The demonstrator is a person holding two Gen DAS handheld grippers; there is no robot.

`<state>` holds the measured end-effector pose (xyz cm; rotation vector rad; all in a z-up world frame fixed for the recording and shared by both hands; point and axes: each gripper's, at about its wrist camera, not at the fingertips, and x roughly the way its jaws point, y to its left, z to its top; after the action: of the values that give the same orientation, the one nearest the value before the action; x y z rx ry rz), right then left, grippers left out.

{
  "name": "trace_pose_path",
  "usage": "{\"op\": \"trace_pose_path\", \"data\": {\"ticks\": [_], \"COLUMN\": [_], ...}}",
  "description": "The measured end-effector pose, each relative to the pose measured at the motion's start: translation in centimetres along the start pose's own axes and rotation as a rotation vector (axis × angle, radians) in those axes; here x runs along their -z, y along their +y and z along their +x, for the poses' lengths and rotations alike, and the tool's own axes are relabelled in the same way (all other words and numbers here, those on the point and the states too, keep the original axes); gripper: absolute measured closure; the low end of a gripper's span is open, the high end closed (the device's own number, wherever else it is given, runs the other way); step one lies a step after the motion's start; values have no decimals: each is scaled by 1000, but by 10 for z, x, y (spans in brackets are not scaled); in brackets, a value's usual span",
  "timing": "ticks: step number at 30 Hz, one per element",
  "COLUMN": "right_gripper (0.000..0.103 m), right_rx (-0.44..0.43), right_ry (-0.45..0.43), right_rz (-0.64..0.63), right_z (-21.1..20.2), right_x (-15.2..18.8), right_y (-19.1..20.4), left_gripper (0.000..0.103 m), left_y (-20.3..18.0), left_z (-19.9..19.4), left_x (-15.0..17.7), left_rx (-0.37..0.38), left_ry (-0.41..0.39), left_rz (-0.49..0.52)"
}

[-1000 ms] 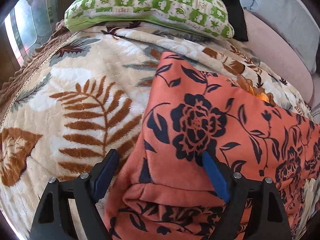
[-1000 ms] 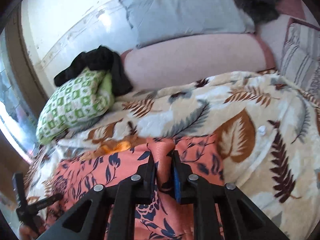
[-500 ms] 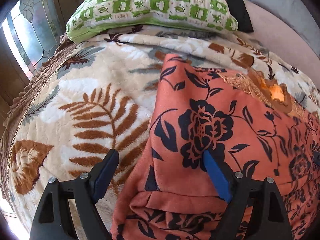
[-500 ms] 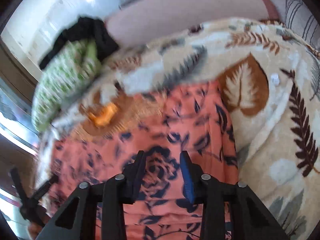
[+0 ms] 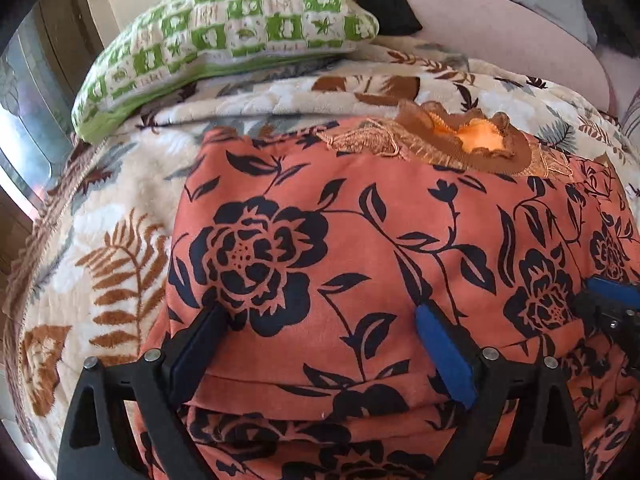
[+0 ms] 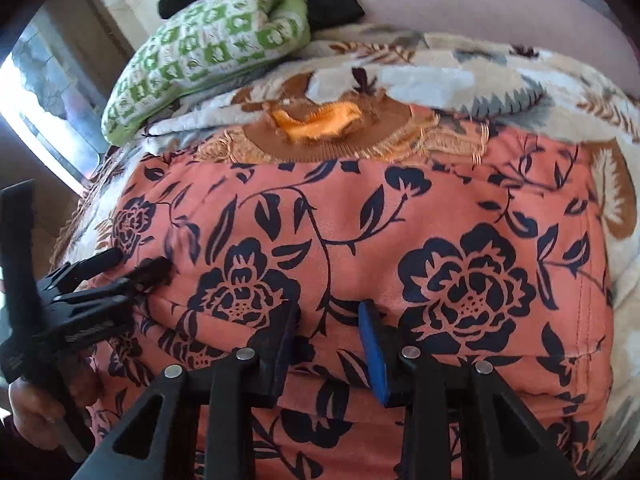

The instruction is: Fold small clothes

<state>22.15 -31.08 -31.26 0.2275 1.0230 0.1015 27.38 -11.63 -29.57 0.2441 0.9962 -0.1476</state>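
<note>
An orange garment with a black flower print [image 5: 360,248] lies folded over on a leaf-patterned blanket [image 5: 120,208]; it fills the right wrist view too [image 6: 400,240]. Its brown fringed neckline with an orange lining [image 5: 476,140] lies at the far edge. My left gripper [image 5: 320,316] is open wide, fingers resting on the near fold, holding nothing. My right gripper [image 6: 326,312] is open, fingers on the cloth near the near fold. The left gripper also shows at the left of the right wrist view [image 6: 140,264]. The right gripper's blue pad shows at the right edge of the left wrist view [image 5: 612,292].
A green-and-white checked pillow [image 5: 224,24] lies at the blanket's far left, with a black garment [image 5: 384,4] behind it. A pink cushion back [image 5: 500,36] runs along the far side. A window [image 5: 24,128] is at the left.
My right gripper has let go of the cloth, opened and dropped onto the garment's near fold. The left gripper moved right over the garment. The garment now lies flat.
</note>
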Motion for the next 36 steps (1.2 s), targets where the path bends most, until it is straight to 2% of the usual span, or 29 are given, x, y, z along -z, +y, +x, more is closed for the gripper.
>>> {"op": "trace_pose_path", "data": {"ticks": [2, 4, 6, 8, 10, 12, 14, 17, 19, 20, 21, 22, 23, 26, 29, 31, 32, 34, 36], "right_gripper": [66, 66, 66, 66, 67, 67, 67, 67, 66, 65, 52, 31, 26, 26, 26, 26, 26, 26, 26], "right_rx": [-22, -76, -55, -14, 0, -6, -36, -51, -65, -78, -93, -103, -111, -143, -169, -135, -117, -85, -65], "right_ry": [8, -45, -36, 45, 8, 18, -1, -17, -50, -66, -79, -96, -128, -199, -178, -176, -181, -186, -183], "right_rz": [19, 52, 43, 23, 0, -5, 20, 62, 101, 124, 147, 170, 197, 276, 361, 395, 403, 412, 415], "right_z": [-9, -22, -20, -1, -2, -8, -18, -39, -58, -69, -78, -88, -99, -127, -142, -152, -158, -168, -173], "right_x": [-3, -3, 0, 3, 4, 0, 1, 7, 16, 21, 27, 33, 42, 84, 126, 150, 161, 180, 194], "right_y": [-2, -6, -5, -4, -2, 0, -6, -18, -28, -34, -38, -43, -48, -65, -86, -97, -102, -108, -112], "left_gripper": [4, 0, 0, 0, 0, 0, 0, 0, 0, 0, 0, 0, 0, 0, 0, 0, 2, 18, 37], "left_y": [3, 7, 7, 7, 9, 11, 19, 43, 66, 79, 93, 108, 121, 151, 166, 167, 164, 155, 142], "left_z": [1, 4, 4, 6, 5, 3, -6, -35, -55, -63, -71, -79, -87, -98, -110, -118, -121, -123, -117], "left_x": [-1, 1, 3, 3, 4, 2, 2, 15, 27, 32, 39, 50, 63, 102, 130, 143, 149, 158, 166], "left_rx": [14, 44, 43, 42, 55, 80, 110, 73, 57, 46, 36, 33, 37, 68, 105, 131, 159, 223, 230], "left_ry": [14, 9, -11, -21, -27, 4, 11, -64, -86, -87, -84, -82, -78, -15, 26, 30, 36, 60, 99], "left_rz": [-13, -37, -37, -36, -36, -7, -12, -18, -28, -47, -75, -109, -144, -222, -249, -249, -244, -209, -154]}}
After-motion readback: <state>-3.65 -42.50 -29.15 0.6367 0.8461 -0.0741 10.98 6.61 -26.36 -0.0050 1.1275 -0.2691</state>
